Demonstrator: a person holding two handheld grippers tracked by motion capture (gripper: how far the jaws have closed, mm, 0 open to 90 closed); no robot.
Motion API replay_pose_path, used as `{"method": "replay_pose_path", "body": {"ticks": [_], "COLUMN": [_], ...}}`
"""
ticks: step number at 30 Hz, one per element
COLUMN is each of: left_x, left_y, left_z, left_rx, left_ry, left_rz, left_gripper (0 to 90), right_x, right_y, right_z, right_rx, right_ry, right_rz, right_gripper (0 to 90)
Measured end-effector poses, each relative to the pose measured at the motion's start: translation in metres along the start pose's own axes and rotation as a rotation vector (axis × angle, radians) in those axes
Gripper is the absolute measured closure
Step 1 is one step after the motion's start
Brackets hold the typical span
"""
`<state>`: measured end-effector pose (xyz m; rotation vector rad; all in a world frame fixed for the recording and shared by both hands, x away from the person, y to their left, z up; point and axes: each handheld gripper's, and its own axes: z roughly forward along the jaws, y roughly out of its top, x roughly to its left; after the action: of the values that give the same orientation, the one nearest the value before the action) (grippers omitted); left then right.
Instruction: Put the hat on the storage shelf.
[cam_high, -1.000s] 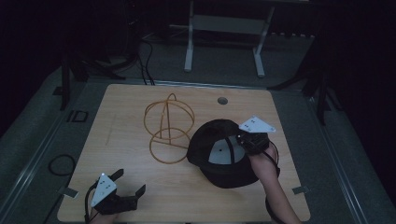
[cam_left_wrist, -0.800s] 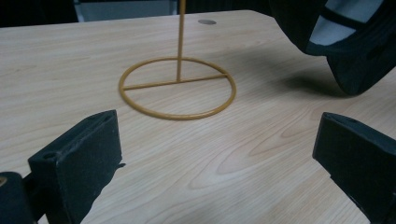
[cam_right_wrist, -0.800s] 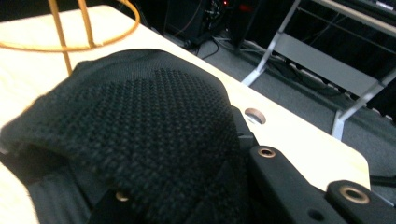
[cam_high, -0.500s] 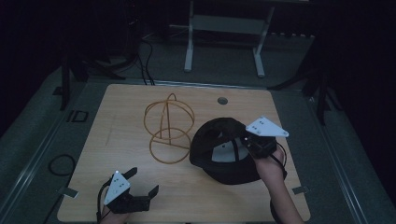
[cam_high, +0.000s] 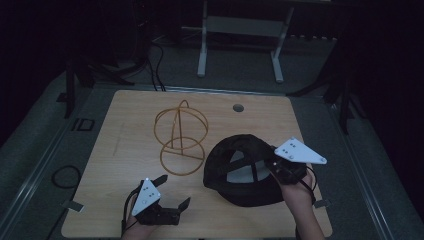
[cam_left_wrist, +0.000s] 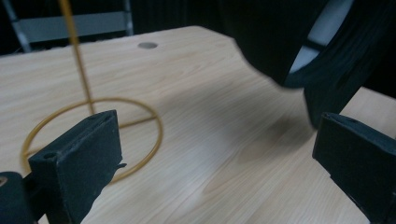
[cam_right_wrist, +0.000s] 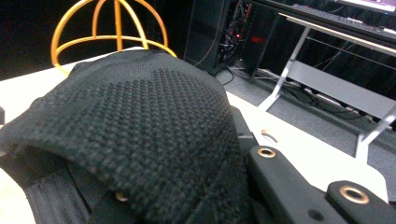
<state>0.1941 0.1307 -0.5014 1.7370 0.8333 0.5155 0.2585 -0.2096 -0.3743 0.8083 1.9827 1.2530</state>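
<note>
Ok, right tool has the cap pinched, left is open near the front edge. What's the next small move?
Probably bring the open left tool to the black cap's free rim. The right tool grips only its right side, and the gold wire stand sits beside it, bare.

Black mesh cap (cam_right_wrist: 140, 126) pinched in hand-held gripper (cam_right_wrist: 196, 196), gold wire stand (cam_right_wrist: 109, 32) behind.

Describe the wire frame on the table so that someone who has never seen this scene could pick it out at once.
Start at the light wooden table and look near its middle, left of the black mesh cap held by the right gripper. There stands the golden wire hat stand: a flat ring base, a thin upright post and a domed cage of hoops on top. It is the one see-through, golden thing there.
</note>
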Motion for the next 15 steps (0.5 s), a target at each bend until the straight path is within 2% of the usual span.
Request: {"method": "replay_pose_path", "body": {"ticks": [7, 15], "left_x": [-0.012, -0.016], "left_y": [0.018, 0.026], "left_z": [0.012, 0.027], "left_rx": [-0.015, -0.033], "left_ry": [-0.041, -0.061], "left_rz": [0.031, 0.031], "left_gripper": [1.8, 5.2], "right_x": [0.009, 0.018], "right_y": [-0.005, -0.009], "right_z": [-0.003, 0.001], "right_rx": [-0.013, -0.012], "right_ry": [0.026, 0.063], "right_rz": [0.006, 0.000], "right_gripper": [89.2, 89.1]}}
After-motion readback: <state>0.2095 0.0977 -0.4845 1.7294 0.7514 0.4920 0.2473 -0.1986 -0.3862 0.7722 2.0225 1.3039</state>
